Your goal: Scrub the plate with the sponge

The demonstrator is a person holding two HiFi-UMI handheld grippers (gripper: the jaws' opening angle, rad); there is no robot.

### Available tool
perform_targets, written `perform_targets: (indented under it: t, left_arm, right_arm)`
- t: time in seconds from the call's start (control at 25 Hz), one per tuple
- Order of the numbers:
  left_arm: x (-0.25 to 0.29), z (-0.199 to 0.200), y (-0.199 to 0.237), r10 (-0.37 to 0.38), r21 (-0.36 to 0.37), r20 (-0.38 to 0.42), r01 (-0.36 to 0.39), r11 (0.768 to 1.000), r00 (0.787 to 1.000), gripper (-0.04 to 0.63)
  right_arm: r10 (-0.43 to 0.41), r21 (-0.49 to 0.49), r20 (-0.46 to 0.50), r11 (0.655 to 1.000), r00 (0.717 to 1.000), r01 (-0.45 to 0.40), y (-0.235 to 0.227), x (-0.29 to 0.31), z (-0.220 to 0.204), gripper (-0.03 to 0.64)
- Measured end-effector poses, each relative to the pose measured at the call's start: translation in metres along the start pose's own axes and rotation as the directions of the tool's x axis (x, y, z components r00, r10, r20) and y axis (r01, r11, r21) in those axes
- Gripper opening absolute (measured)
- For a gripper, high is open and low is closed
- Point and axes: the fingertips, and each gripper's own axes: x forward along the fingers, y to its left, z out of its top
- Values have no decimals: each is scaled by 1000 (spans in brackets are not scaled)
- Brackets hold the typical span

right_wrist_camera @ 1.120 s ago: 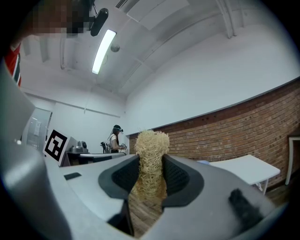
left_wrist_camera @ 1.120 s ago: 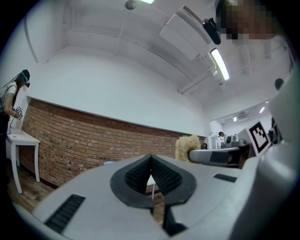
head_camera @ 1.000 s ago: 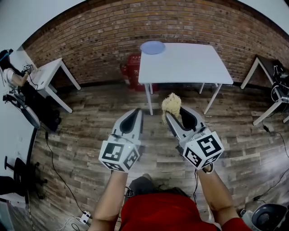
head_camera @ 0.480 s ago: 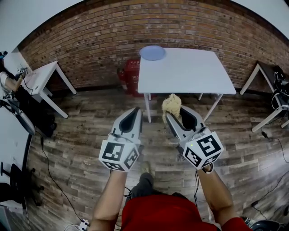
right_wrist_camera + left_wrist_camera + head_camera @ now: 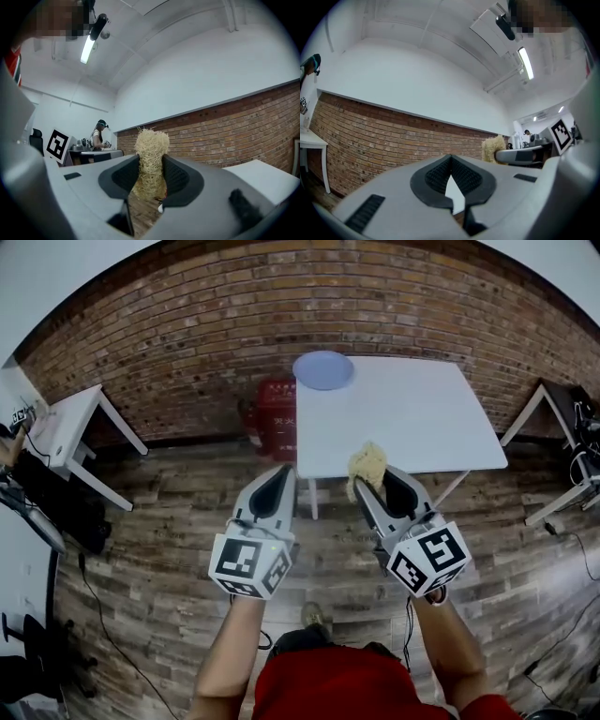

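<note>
Brick wall (image 5: 281,324) across the back; plank floor (image 5: 159,549) below.

White table (image 5: 412,418) stands against the wall, right of centre. A smaller white table (image 5: 70,423) is well apart at the left.

Red crate (image 5: 277,418) sits on the floor, just beside the table's left legs, against the wall. Contents cannot be made out.

Plate (image 5: 323,369): pale blue, round, lying flat on the table's far left corner, well apart from both grippers.

Left gripper (image 5: 278,474): held over the floor in front of the table, jaws together with nothing between them.

Right gripper (image 5: 375,474): level with the left one, its tips over the table's near edge in the head view. Jaws are clamped on the sponge (image 5: 367,465).

Sponge: tan, coarse and fibrous, pinched at its middle, with its top tuft standing out past the pads. It is nowhere near the plate.
</note>
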Motion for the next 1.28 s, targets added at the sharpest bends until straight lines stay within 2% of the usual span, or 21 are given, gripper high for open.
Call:
perform_targets:
  t: [0.24, 0.56, 0.88, 1.28]
  left_arm:
    - [54, 0, 55, -45, 7, -3, 45, 999, 999, 14]
    - [106, -9, 90, -71, -23, -12, 71, 997, 997, 13]
    - [166, -18, 117, -59, -12, -16, 59, 998, 998, 14]
    - [281, -20, 144, -6, -1, -6, 6, 1000, 1000, 14]
  right_arm:
    - [-45, -4, 6, 999, 999, 45, -28, 65, -4, 152]
    - [-80, -20, -39, 997, 996, 80, -63, 116, -7, 152]
    - [-62, -32, -25, 998, 998, 61, -109, 169, -13, 152]
    - [4, -73, -23, 997, 1000, -6, -197, 241, -7, 152]
